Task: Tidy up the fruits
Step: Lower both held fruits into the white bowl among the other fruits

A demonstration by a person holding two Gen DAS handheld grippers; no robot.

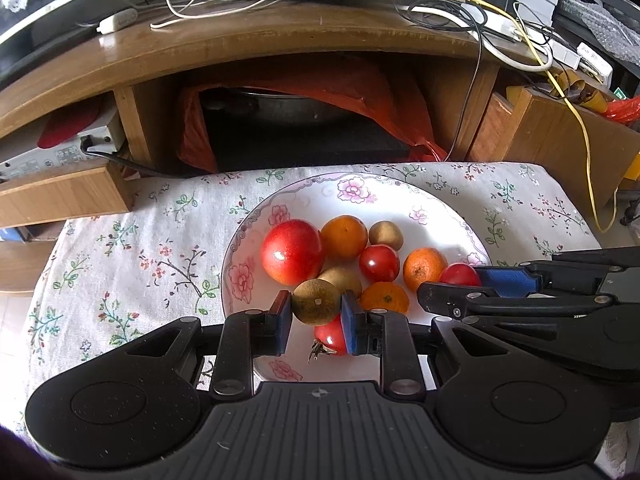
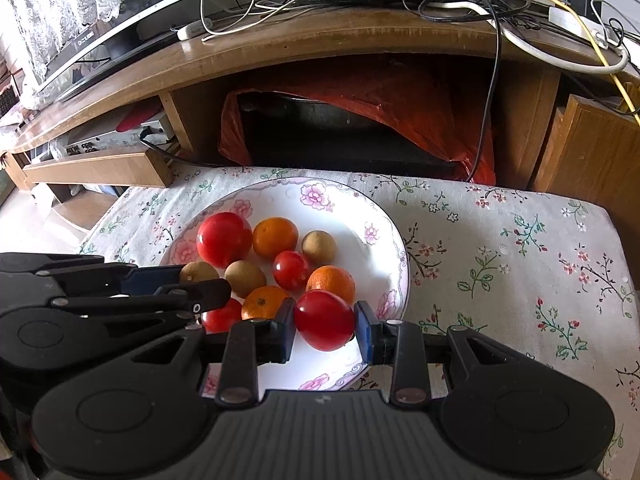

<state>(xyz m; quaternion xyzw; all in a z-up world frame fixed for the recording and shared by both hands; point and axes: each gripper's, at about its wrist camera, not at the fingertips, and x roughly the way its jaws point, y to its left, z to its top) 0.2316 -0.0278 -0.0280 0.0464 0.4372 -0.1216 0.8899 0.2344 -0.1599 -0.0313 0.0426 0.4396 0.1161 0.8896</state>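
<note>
All the fruit sits on the plate [image 1: 404, 196], none sorted yet: left gripper [image 1: 316, 314] clamps a longan [image 1: 316, 301], right gripper [image 2: 325, 326] a tomato [image 2: 324, 319], above it.

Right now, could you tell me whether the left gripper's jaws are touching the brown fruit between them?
Touching. The left wrist view shows both blue pads of the left gripper pressed against the brown fruit, with no gap either side.
</note>
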